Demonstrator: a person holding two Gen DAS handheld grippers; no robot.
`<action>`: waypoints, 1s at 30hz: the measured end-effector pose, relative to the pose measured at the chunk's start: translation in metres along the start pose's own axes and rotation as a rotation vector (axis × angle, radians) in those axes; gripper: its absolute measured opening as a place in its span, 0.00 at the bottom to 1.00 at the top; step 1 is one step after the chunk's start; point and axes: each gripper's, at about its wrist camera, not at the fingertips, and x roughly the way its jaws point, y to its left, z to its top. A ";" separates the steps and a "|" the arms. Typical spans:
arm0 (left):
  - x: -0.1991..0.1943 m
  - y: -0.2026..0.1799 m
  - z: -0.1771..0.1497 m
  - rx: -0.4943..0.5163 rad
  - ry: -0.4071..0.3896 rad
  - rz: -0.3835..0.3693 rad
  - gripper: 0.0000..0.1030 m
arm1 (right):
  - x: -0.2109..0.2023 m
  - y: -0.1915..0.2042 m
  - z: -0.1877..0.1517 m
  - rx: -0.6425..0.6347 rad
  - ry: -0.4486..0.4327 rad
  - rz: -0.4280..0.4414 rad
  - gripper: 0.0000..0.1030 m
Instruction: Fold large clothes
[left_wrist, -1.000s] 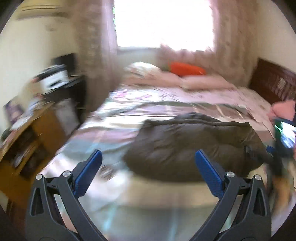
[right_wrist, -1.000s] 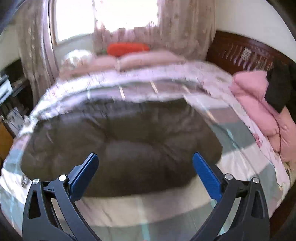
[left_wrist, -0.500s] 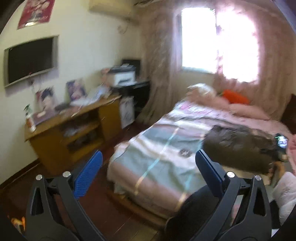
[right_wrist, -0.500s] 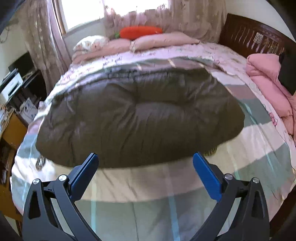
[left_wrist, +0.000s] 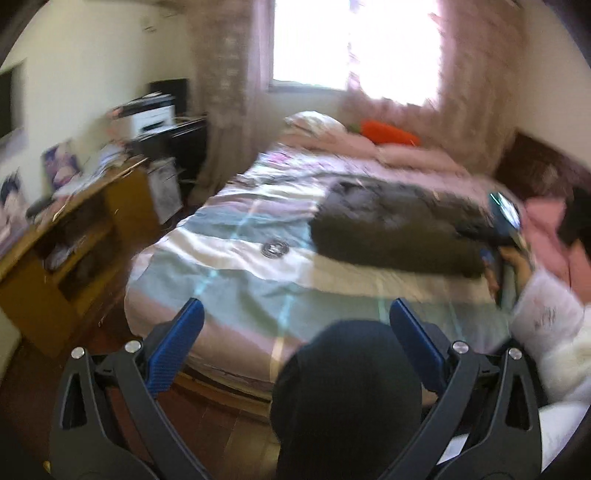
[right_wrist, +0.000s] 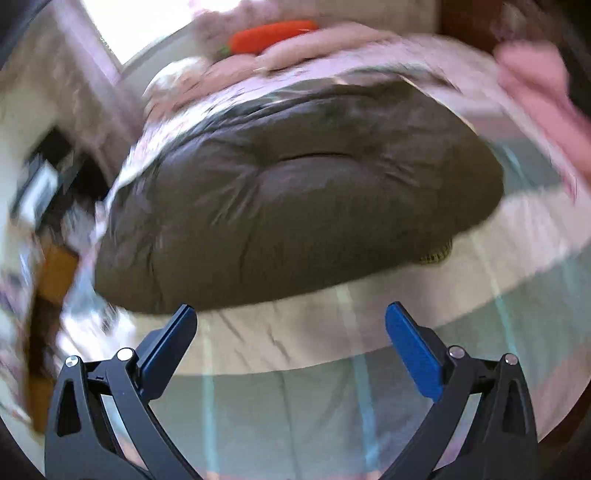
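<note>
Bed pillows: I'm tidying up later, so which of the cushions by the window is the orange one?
The carrot-shaped cushion, lying on top of the pale pink pillows below the window; the others are pink or whitish.

A dark brown padded jacket (right_wrist: 295, 199) lies on the bed (right_wrist: 332, 339), folded into a broad, puffy bundle with creased, slightly shiny fabric. A seam or fold line runs across its middle, and its top bulges upward. In the left wrist view the jacket (left_wrist: 399, 229) sits on the right half of the striped bedspread, nearer the pillows than the foot of the bed. A small yellowish knit edge (right_wrist: 437, 254) peeks out under its right front corner.
</note>
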 end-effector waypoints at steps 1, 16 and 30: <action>-0.001 -0.006 -0.004 0.043 0.003 0.017 0.98 | 0.001 0.008 0.000 -0.041 -0.001 -0.014 0.99; -0.018 0.149 -0.055 -0.461 0.135 0.156 0.98 | 0.037 0.052 -0.021 -0.117 0.146 0.108 0.99; 0.095 -0.076 0.103 -0.076 0.057 -0.196 0.98 | -0.109 0.042 -0.062 -0.123 -0.170 0.211 0.99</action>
